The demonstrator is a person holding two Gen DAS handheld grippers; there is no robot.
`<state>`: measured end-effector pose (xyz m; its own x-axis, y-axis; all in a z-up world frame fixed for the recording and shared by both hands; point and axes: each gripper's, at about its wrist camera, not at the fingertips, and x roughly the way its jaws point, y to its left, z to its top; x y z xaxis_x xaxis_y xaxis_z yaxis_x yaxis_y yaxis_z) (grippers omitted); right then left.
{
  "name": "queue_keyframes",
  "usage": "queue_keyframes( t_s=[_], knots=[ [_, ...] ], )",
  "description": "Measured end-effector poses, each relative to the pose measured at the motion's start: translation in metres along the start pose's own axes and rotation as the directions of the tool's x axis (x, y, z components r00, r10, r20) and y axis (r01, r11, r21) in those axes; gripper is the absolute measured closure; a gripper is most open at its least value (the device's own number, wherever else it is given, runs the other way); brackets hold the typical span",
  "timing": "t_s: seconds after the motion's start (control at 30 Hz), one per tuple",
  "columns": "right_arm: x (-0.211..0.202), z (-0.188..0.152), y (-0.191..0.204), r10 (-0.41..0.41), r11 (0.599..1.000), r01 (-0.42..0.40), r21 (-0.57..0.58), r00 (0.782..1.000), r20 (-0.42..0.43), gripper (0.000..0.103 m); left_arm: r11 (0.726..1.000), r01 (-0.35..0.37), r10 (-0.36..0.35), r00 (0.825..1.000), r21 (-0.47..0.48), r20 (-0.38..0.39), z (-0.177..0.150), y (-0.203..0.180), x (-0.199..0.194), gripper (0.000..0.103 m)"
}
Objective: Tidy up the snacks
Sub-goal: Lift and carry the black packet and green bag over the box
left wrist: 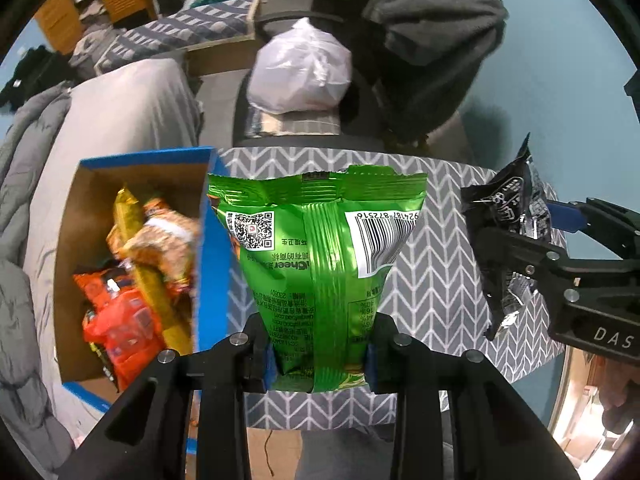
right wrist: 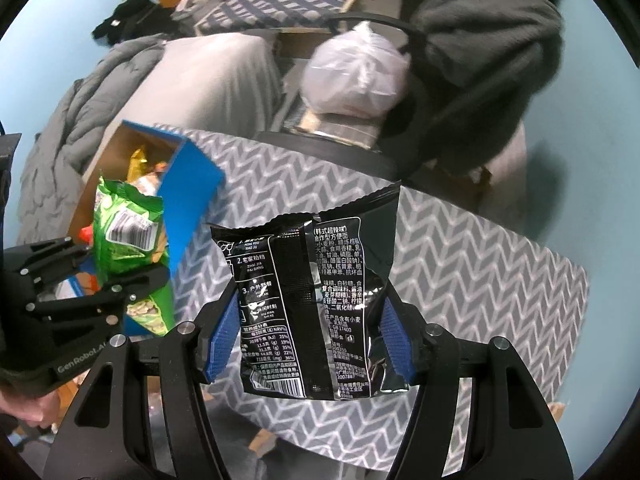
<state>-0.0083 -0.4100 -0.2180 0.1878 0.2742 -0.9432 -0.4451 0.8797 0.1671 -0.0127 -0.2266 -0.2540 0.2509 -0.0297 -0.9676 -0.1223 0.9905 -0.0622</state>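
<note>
My left gripper [left wrist: 320, 360] is shut on a green snack bag [left wrist: 324, 248], back side with barcode facing me, held above the chevron-patterned table [left wrist: 436, 280]. That green bag [right wrist: 128, 232] also shows at the left of the right wrist view. My right gripper [right wrist: 310, 344] is shut on a black snack bag [right wrist: 312, 300], its blue pads pressing both side edges. The black bag [left wrist: 508, 232] hangs at the right of the left wrist view. A blue-edged cardboard box [left wrist: 208, 248] with several orange, red and yellow snack packs stands just left of the green bag.
Behind the table stands a chair with a white plastic bag [left wrist: 300, 72] and a dark grey garment [left wrist: 436, 40]. A grey-covered bed [left wrist: 120, 112] lies to the left behind the box [right wrist: 192, 184]. Floor is light blue.
</note>
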Motion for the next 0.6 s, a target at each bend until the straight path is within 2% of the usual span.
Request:
queue_keyframes(
  t_s=[0.6],
  knots=[
    [0.043, 0.075, 0.129, 0.099, 0.980, -0.100, -0.175, 0.995, -0.016, 0.039, 0.980, -0.059, 0.064, 0.998, -0.190, 0.022, -0.018, 0.131, -0.018, 0.070]
  ],
)
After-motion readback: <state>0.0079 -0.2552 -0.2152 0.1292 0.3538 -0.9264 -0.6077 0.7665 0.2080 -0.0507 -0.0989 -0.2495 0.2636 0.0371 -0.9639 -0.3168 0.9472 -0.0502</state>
